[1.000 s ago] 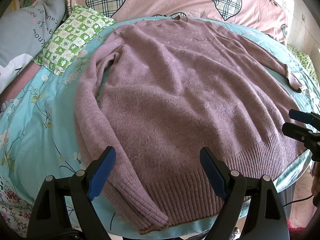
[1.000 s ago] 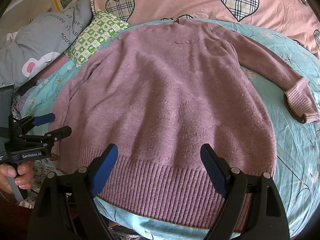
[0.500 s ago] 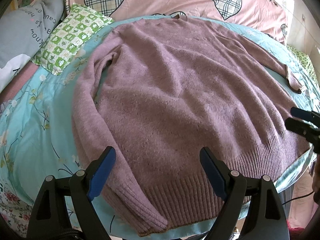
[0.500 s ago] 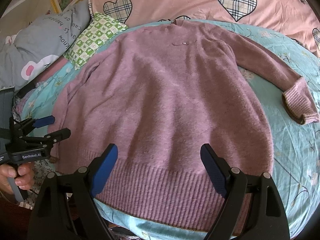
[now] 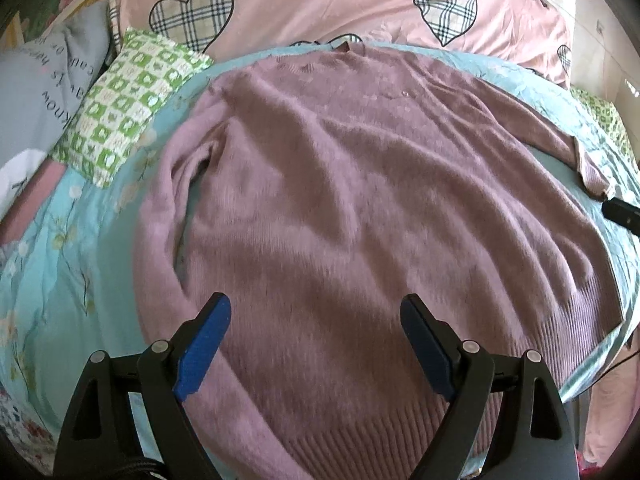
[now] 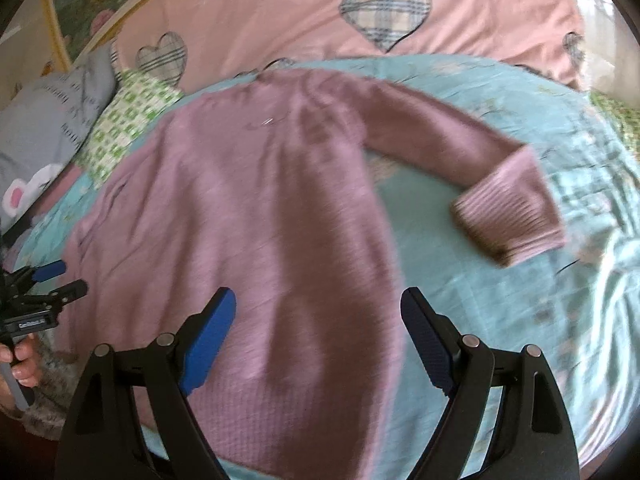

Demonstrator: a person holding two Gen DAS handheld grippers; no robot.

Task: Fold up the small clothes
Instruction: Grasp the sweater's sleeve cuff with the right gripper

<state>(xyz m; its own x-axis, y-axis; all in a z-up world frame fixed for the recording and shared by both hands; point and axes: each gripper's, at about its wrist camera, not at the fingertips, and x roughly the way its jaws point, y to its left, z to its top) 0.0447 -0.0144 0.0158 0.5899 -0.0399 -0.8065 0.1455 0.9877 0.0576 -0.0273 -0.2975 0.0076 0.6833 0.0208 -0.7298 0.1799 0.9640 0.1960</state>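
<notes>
Sweater (image 6: 248, 216) flat on bed, collar toward top of frame. Outstretched sleeve cuff (image 6: 508, 220) centre right, nearest right gripper (image 6: 318, 340). Both grippers spread wide, empty; left gripper (image 5: 316, 340) over hem.

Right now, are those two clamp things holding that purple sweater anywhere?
No, nothing is held. The left gripper and the right gripper both stand open above the sweater, which lies flat on the bed with no pad pressing on it.

Mauve sweater (image 5: 360, 200) on turquoise floral sheet (image 5: 80, 260); pink quilt (image 5: 320, 0) with plaid hearts; green-checked pillow (image 5: 128, 100).
</notes>
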